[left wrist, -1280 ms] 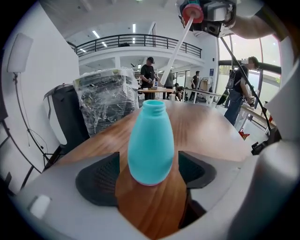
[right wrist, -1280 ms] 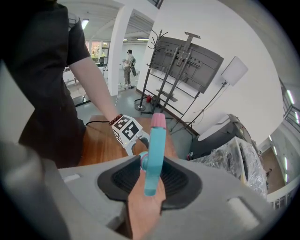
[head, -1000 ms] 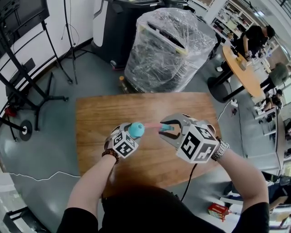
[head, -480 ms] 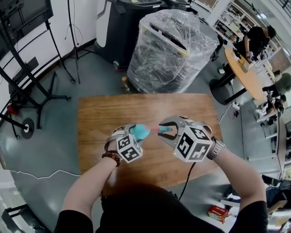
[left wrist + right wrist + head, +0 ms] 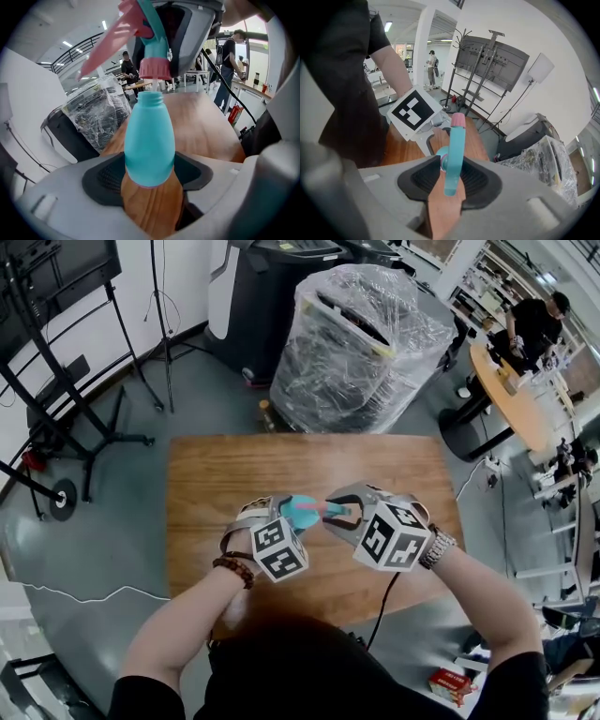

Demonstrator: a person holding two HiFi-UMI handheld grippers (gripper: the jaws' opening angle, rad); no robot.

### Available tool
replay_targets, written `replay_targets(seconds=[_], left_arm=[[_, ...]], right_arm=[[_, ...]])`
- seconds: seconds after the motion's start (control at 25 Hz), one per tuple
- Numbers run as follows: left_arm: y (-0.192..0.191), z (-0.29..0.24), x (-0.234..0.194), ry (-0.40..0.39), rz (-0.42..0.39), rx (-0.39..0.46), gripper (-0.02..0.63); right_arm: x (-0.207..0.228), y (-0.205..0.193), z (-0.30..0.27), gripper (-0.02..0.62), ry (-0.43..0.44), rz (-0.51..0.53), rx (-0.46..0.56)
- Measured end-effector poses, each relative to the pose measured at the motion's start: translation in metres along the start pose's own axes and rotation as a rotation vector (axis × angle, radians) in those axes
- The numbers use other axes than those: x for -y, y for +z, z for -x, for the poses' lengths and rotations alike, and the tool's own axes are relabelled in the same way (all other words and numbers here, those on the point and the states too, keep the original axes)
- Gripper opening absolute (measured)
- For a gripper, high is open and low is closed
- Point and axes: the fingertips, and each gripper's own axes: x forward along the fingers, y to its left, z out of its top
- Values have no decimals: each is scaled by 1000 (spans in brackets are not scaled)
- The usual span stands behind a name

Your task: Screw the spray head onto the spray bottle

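My left gripper (image 5: 287, 514) (image 5: 150, 180) is shut on the body of a teal spray bottle (image 5: 302, 512) (image 5: 149, 145), held above the wooden table (image 5: 234, 474) with its open neck pointing away from me. My right gripper (image 5: 341, 513) (image 5: 450, 183) is shut on the teal and pink spray head (image 5: 330, 510) (image 5: 454, 150). In the left gripper view the head's pink collar (image 5: 155, 69) hangs just over the bottle mouth, in line with it and with a small gap. Its pink trigger (image 5: 105, 44) sticks out to the left.
A plastic-wrapped load (image 5: 361, 343) stands on the floor beyond the table's far edge. Black stands (image 5: 56, 399) are on the floor at the left. A cable (image 5: 380, 610) runs down from my right gripper. People stand by a round table (image 5: 511, 395) at the far right.
My left gripper has risen and rolled, bringing the bottle right, up against the spray head. The right gripper has barely moved.
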Motion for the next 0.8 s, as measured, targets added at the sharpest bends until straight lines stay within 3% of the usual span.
replay_targets(seconds=[0.52,0.8], left_arm=[[18,22,-4,56,-22,17,351],[19,22,4,35,-14,2,350]], right_arm=[[1,9,7,123,-3,19,30],[-6,6,9,123,12,48,29]])
